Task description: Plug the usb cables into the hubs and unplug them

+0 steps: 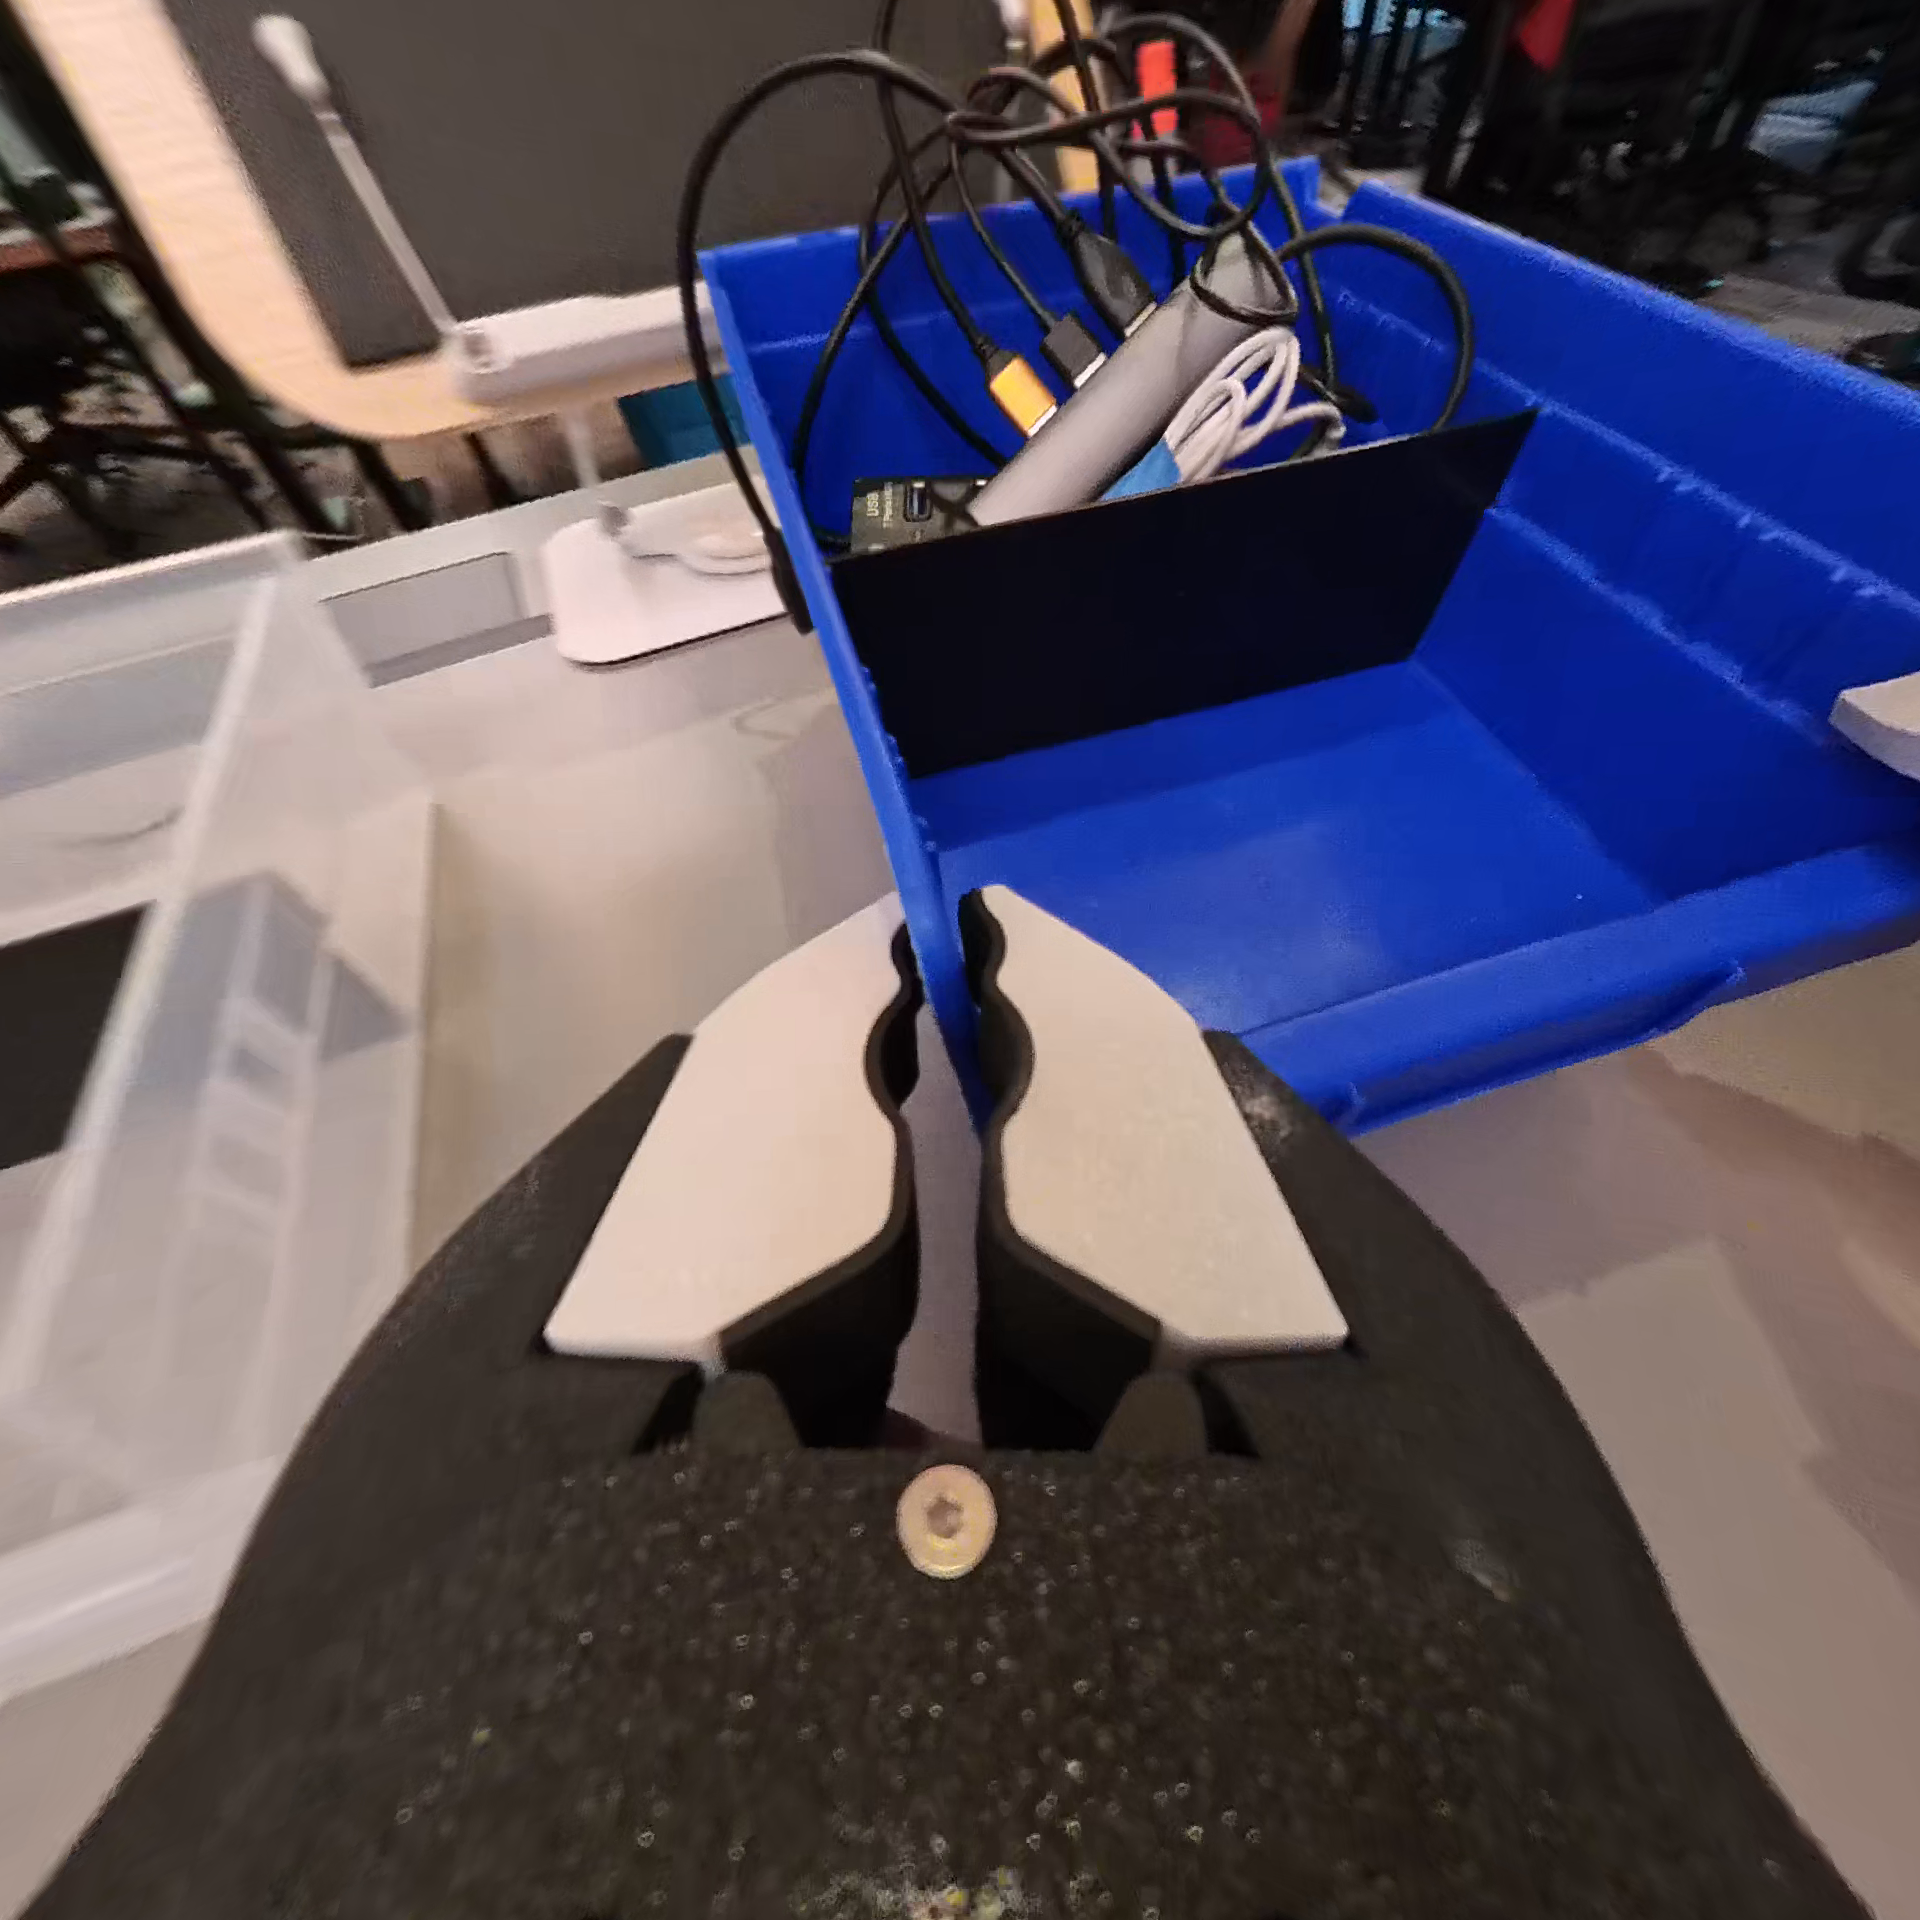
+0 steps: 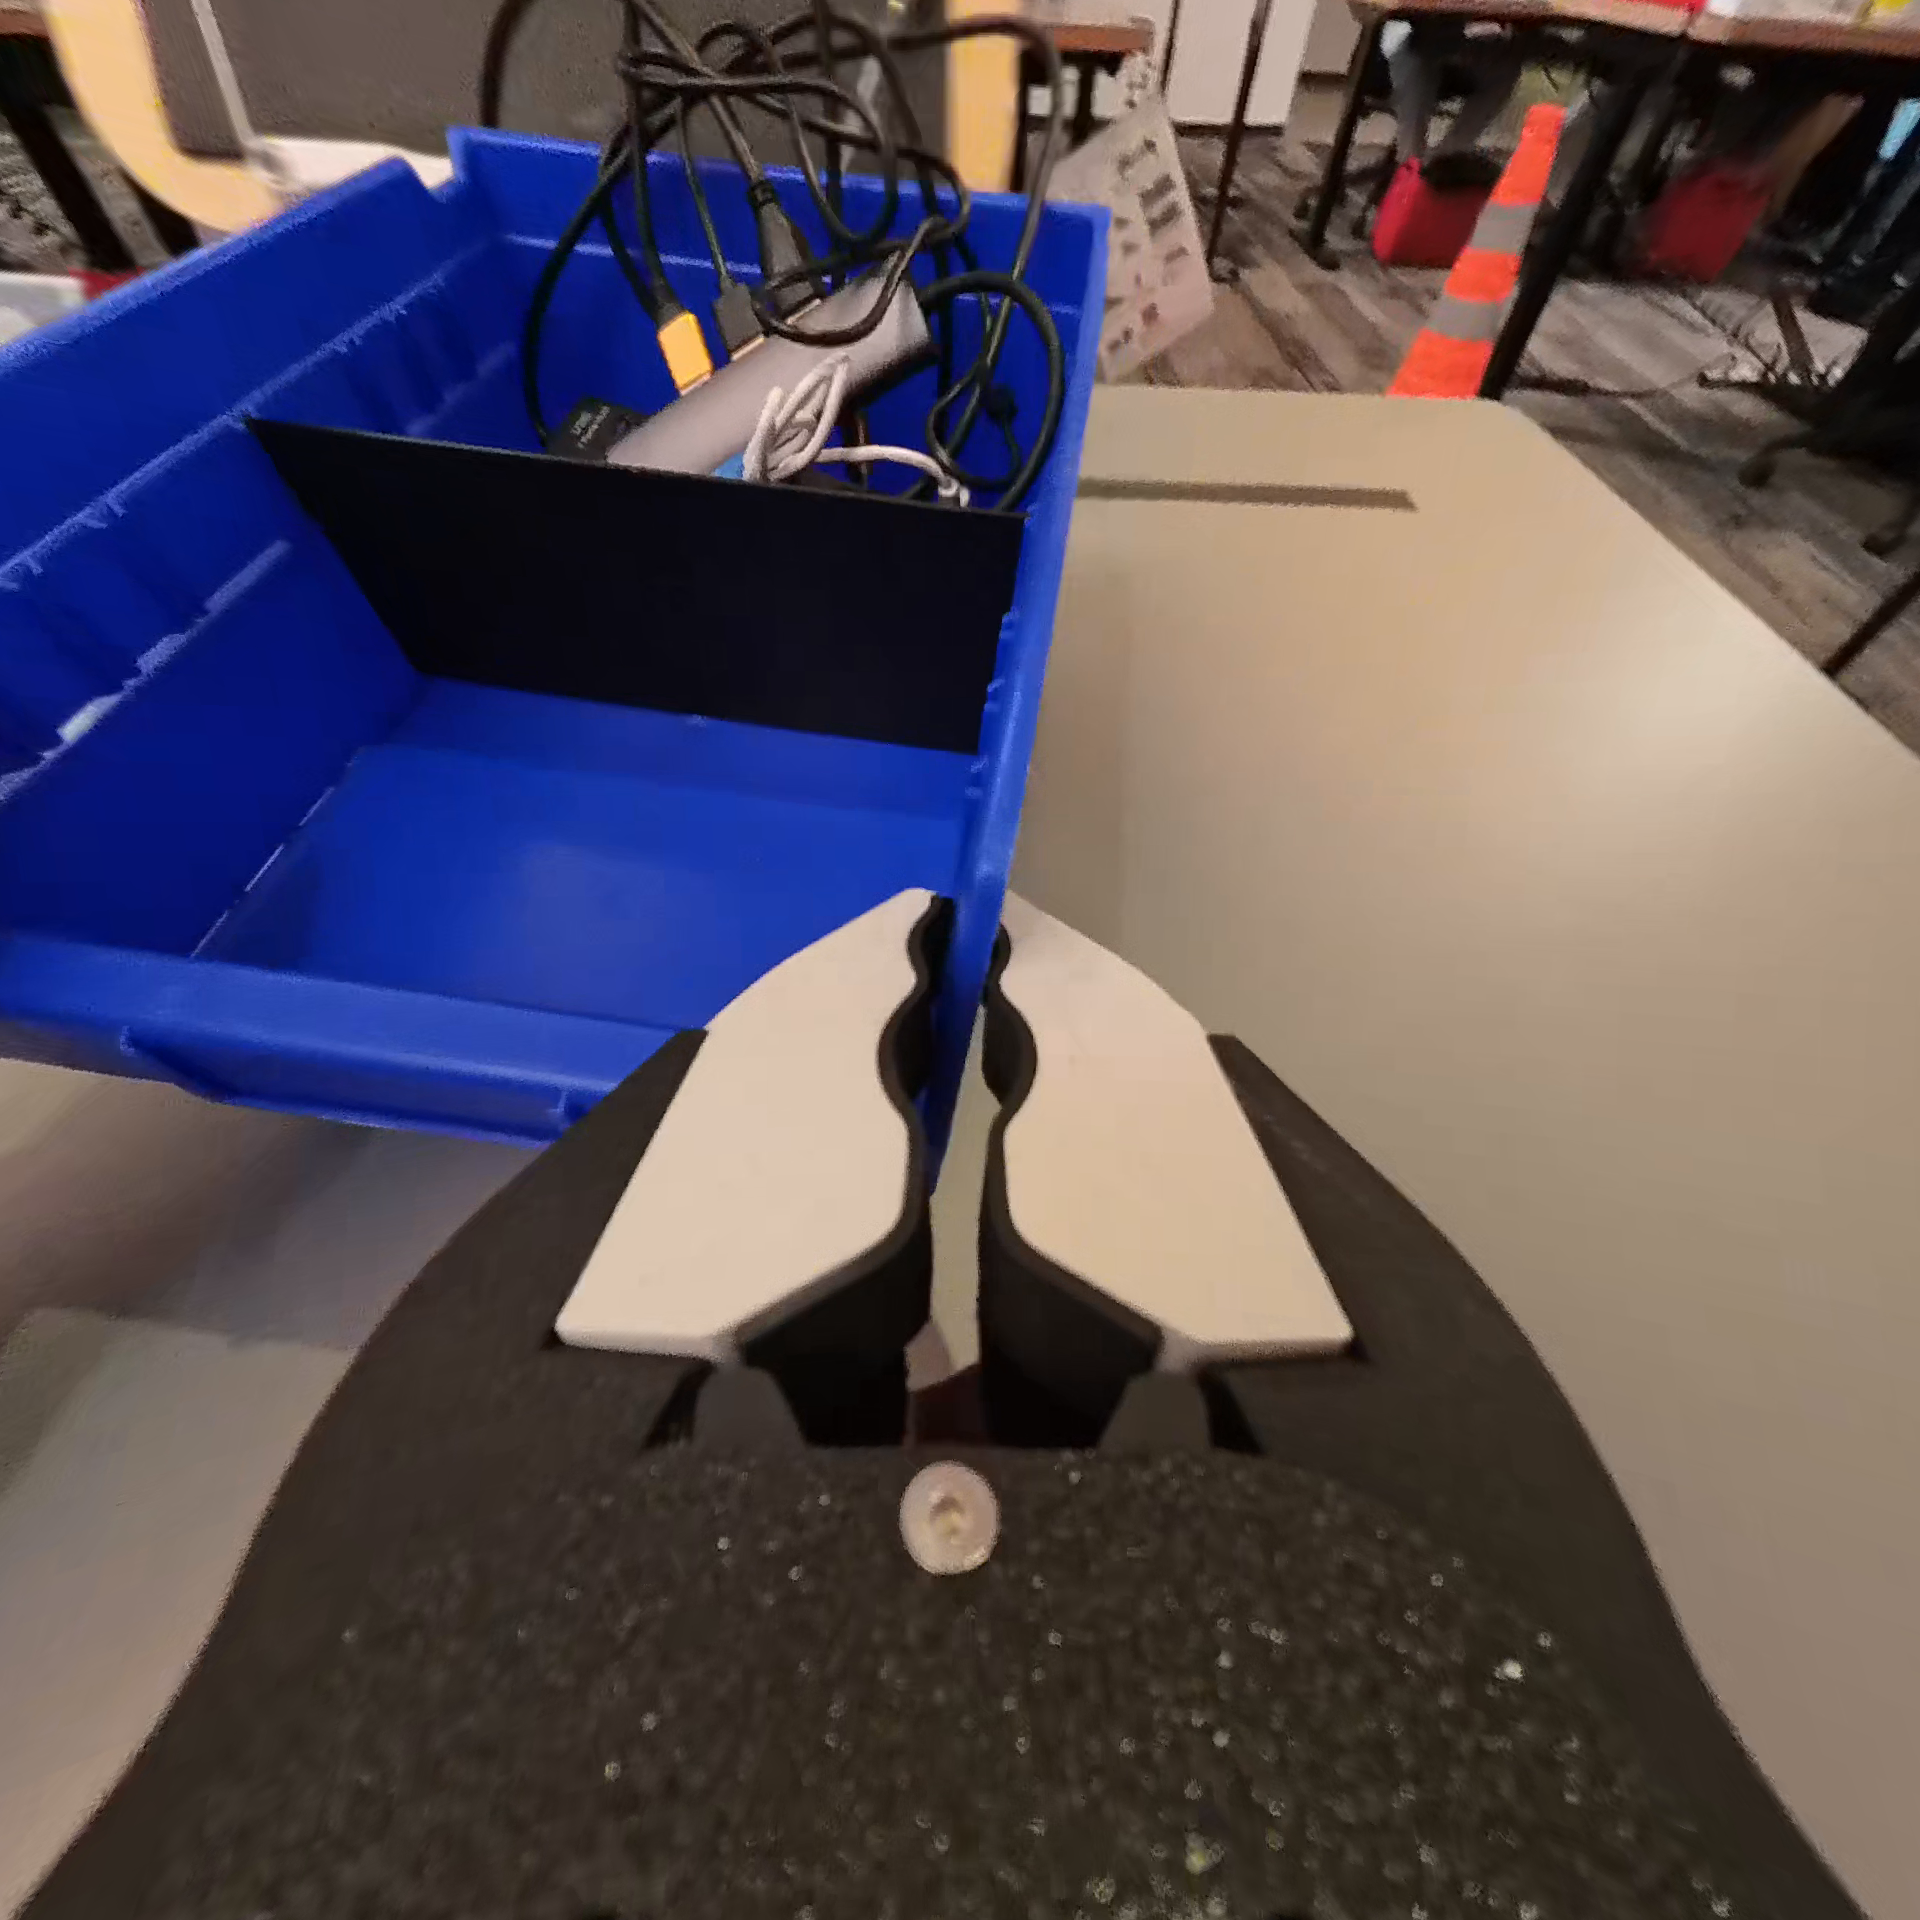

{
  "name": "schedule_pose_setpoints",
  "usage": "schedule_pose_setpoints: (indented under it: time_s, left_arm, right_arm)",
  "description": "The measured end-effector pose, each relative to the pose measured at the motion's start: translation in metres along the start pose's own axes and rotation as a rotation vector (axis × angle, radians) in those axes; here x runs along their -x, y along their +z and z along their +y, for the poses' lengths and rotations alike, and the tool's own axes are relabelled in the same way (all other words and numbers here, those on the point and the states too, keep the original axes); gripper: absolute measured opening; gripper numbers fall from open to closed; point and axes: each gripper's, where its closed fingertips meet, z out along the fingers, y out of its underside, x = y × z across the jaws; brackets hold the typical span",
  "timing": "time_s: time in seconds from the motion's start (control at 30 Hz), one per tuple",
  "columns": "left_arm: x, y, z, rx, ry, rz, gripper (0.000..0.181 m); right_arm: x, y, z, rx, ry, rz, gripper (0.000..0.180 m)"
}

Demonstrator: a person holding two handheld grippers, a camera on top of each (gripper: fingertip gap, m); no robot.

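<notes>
Left wrist view: our left gripper (image 1: 940,925) is clenched on the near left wall of the blue bin (image 1: 1662,343). In the far compartment, behind the black divider (image 1: 1174,613), the grey hub (image 1: 1101,416) lies with three cables, one orange-tipped (image 1: 1020,397), seated.

Right wrist view: our right gripper (image 2: 966,925) clamps the bin's near right wall. Plugging looks done on this hub; unplugging remains. A black hub (image 2: 597,426) sits beside it.

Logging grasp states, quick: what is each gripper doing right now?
Left gripper: shut on the blue bin, at its near left corner.
Right gripper: shut on the blue bin's near right corner.
</notes>
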Motion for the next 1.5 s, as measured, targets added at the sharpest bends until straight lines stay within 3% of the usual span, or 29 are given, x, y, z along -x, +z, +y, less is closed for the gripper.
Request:
schedule_pose_setpoints:
  time_s: [0.3, 0.43, 0.5, 0.53, 0.63, 0.67, 0.77, 0.87, 0.9, 1.03, 1.2, 1.3, 1.4, 1.5]
  left_arm:
    - [0.06, -0.027, 0.048, 0.093, -0.084, -0.133, 0.005]
    - [0.061, -0.029, 0.052, 0.108, -0.128, -0.084, 0.009]
    - [0.06, -0.038, 0.032, 0.011, -0.236, -0.022, 0.025]
    - [0.074, -0.05, 0.017, -0.061, -0.314, -0.049, 0.025]
    - [0.166, -0.113, -0.028, -0.315, -0.433, -0.276, 0.025]
    - [0.2, -0.131, -0.029, -0.314, -0.409, -0.35, 0.025]
    - [0.285, -0.151, 0.01, -0.118, -0.304, -0.462, 0.036]
    - [0.33, -0.138, 0.074, 0.191, -0.324, -0.452, 0.063]
    - [0.332, -0.132, 0.079, 0.189, -0.358, -0.415, 0.069]
    - [0.33, -0.107, 0.096, 0.261, -0.352, -0.296, 0.052]
    - [0.331, -0.083, 0.094, 0.188, -0.416, -0.167, 0.004]
    - [0.323, -0.088, 0.096, 0.19, -0.355, -0.188, 0.003]
    - [0.301, -0.107, 0.101, 0.193, -0.325, -0.221, 0.004]
    - [0.281, -0.14, 0.111, 0.229, -0.272, -0.281, 0.004]
  right_arm:
    - [0.075, 0.024, 0.016, 0.04, -0.072, -0.176, 0.004]
    - [0.083, 0.021, 0.025, 0.048, -0.164, -0.292, 0.011]
    - [0.082, 0.015, 0.024, 0.035, -0.179, -0.372, 0.014]
    - [0.079, 0.011, 0.021, 0.02, -0.177, -0.394, 0.019]
    - [0.072, 0.001, 0.018, 0.011, -0.153, -0.457, 0.027]
    - [0.073, -0.006, 0.02, 0.03, -0.146, -0.507, 0.027]
    - [0.079, -0.029, 0.014, 0.02, -0.096, -0.652, 0.029]
    - [0.078, -0.041, 0.009, -0.039, -0.161, -0.638, 0.027]
    - [0.08, -0.045, 0.009, -0.065, -0.197, -0.626, 0.026]
    - [0.111, -0.073, 0.017, -0.103, -0.268, -0.734, 0.024]
    - [0.183, -0.12, 0.052, 0.044, -0.22, -1.061, 0.017]
    - [0.223, -0.137, 0.055, 0.1, -0.232, -1.197, 0.007]
    - [0.252, -0.126, 0.033, 0.013, -0.297, -1.14, 0.013]
    - [0.274, -0.088, 0.016, 0.021, -0.31, -0.937, 0.04]
